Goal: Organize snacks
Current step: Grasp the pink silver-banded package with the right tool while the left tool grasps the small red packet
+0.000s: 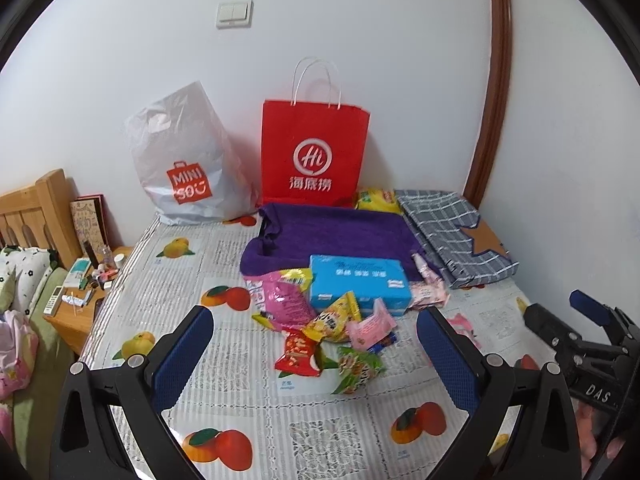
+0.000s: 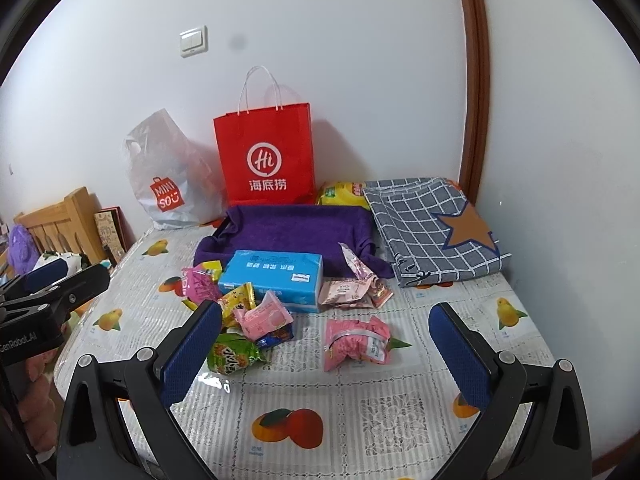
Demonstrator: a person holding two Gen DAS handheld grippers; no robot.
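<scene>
Loose snack packets lie heaped mid-table: a red one (image 1: 300, 354), a green one (image 1: 356, 364) (image 2: 236, 356), a yellow one (image 1: 334, 318) and pink ones (image 1: 370, 326) (image 2: 262, 318), in front of a blue tissue pack (image 1: 358, 284) (image 2: 276, 278). A crumpled pink bag (image 2: 356, 344) lies apart, between the right fingers. Against the wall stand a red paper bag (image 1: 314, 152) (image 2: 266, 160) and a white plastic bag (image 1: 188, 160) (image 2: 168, 176). My left gripper (image 1: 316, 314) hovers open over the pile. My right gripper (image 2: 325, 308) is open and empty too.
A purple towel (image 1: 332, 232), a plaid cloth with a star (image 2: 432, 232) and a yellow bag (image 2: 342, 194) lie at the back. The fruit-print tablecloth (image 1: 224, 264) covers the table. To the left stand a cluttered nightstand (image 1: 88, 280) and a wooden headboard (image 1: 44, 208). A wall corner closes the right side.
</scene>
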